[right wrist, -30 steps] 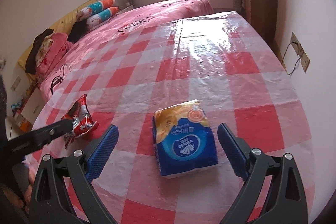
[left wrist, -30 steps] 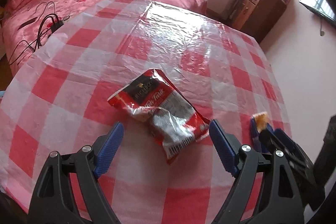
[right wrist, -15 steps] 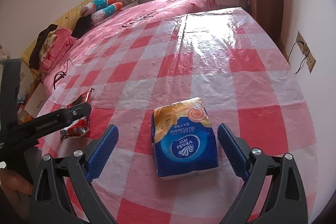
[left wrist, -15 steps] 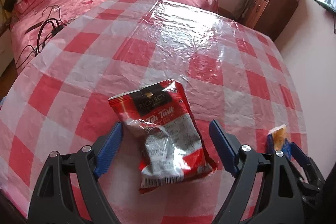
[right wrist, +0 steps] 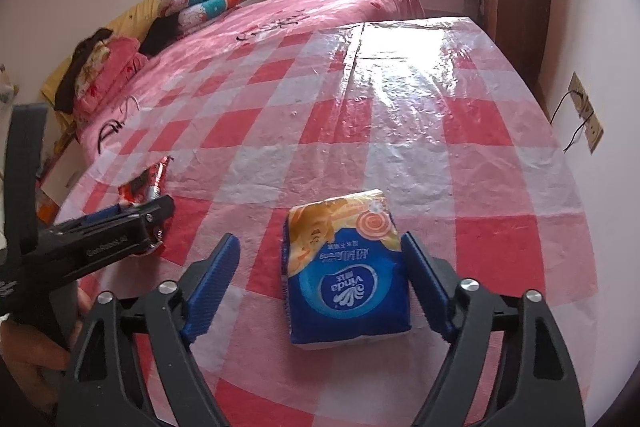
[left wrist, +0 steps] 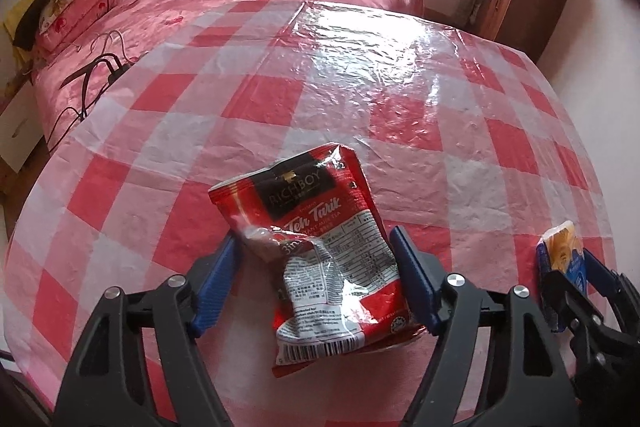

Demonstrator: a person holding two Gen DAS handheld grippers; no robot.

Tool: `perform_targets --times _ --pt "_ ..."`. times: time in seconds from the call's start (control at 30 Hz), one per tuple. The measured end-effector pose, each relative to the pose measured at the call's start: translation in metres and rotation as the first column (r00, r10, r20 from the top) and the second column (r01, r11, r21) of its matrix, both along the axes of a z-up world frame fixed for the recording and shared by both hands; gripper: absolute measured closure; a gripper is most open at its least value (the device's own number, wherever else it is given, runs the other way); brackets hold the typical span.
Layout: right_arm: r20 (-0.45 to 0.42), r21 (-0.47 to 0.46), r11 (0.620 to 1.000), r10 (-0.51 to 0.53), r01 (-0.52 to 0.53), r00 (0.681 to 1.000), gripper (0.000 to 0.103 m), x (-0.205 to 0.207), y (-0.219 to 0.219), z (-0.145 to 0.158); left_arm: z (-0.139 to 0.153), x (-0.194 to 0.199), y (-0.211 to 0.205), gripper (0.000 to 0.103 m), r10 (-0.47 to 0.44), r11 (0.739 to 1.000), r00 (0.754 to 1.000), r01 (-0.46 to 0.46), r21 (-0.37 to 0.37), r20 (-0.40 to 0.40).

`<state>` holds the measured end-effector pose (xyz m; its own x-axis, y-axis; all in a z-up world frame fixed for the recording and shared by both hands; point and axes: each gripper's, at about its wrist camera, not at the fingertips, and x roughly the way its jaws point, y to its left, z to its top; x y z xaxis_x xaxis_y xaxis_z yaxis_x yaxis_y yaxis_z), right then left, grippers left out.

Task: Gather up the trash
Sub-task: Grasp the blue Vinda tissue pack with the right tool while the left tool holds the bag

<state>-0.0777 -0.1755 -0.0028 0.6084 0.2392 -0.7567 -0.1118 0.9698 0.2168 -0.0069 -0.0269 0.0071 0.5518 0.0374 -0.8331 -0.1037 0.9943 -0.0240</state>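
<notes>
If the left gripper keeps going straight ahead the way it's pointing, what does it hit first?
The left gripper already straddles the red tea packet; straight on, it probably meets that packet first.

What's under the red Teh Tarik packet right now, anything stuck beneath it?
The red packet lies on the checked tablecloth, between the open left gripper fingers. Only cloth shows around its edges. The patch directly beneath it is covered, so anything flat under it can't be seen.

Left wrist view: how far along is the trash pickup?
Nothing looks collected yet. In hand: the open left gripper straddles the red Teh Tarik packet, and the open right gripper brackets the blue tissue pack; both items lie on the checkered tablecloth. Left: close, lift, bin. No bin visible.
</notes>
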Motion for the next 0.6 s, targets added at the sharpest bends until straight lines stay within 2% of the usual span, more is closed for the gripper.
perform_targets --times 0.1,0.17,0.27,0.43,0.6 --pt "-0.001 -0.048 0.999 -0.003 0.003 1.000 0.032 0.0010 0.0035 -0.0007 0.0002 -0.0005 -0.0004 0.031 -0.003 1.000 1.000 0.003 0.002 0.000" --pt "0.000 -0.064 0.998 -0.009 0.009 1.000 0.041 0.0013 0.0025 -0.0011 0.0007 -0.0006 0.0000 0.031 -0.004 1.000 1.000 0.004 -0.001 -0.003" --pt "0.001 -0.084 0.996 -0.011 0.011 1.000 0.047 0.0013 0.0020 -0.0014 0.0009 -0.0018 0.0009 0.031 -0.010 1.000 1.000 0.010 -0.003 -0.007" --pt "0.002 -0.117 0.993 -0.004 0.004 1.000 0.052 0.0002 0.0058 -0.0017 0.0011 -0.0014 0.0036 0.032 -0.015 1.000 1.000 0.015 -0.003 -0.009" --pt "0.006 -0.111 0.994 -0.002 0.003 1.000 0.060 -0.0006 0.0064 -0.0011 0.0007 -0.0053 0.0086 0.032 -0.029 0.999 1.000 0.029 0.014 -0.001"
